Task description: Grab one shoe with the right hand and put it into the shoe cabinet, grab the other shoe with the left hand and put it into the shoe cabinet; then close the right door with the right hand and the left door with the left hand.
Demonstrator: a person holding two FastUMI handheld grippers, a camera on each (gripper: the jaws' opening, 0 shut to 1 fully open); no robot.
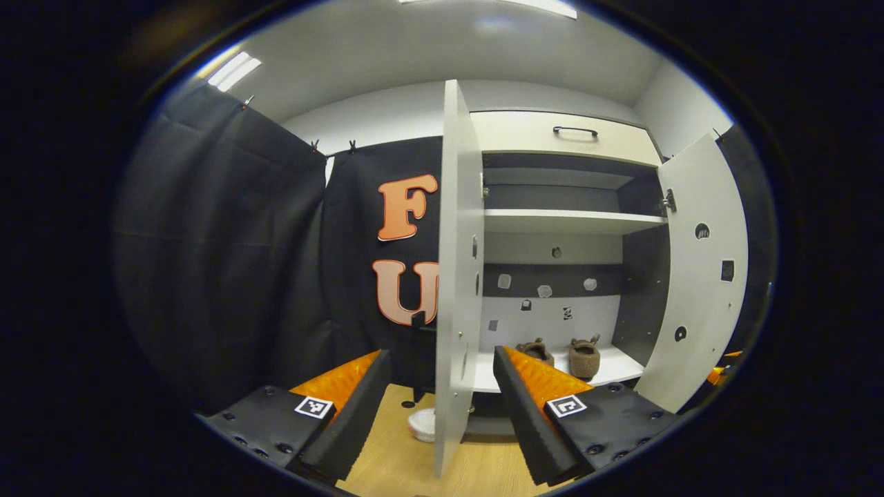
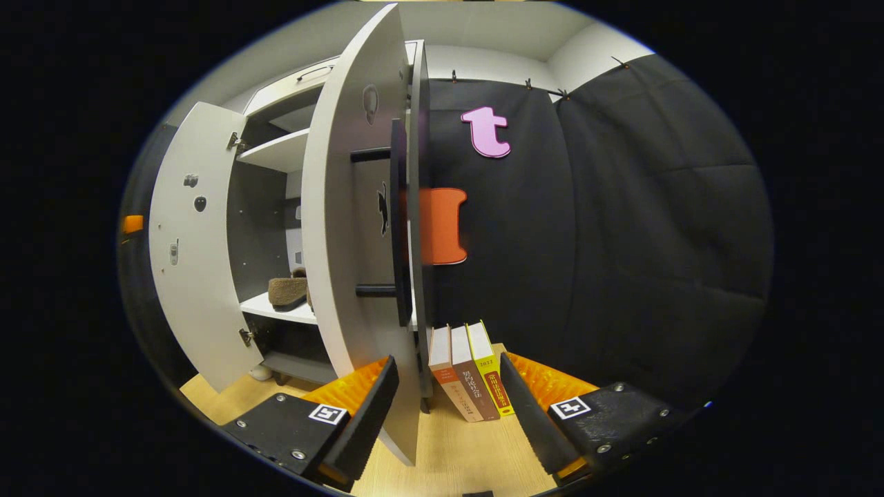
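Fingers of both grippers, left (image 1: 442, 407) and right (image 2: 449, 407), spread wide, level, each straddling a flat white cabinet door's edge (image 1: 456, 276) (image 2: 352, 235); fuzzy brown shoes (image 1: 583, 357) shelved beyond.

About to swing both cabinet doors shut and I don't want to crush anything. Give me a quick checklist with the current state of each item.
1. Both shoes on the bottom shelf: ok.
2. Shoes clear of the shelf's front edge: ok.
3. Left door edge between the left tongs, open: ok.
4. Right door edge between the right tongs, open: ok.
5. Books clear of the right door's swing: cannot tell.
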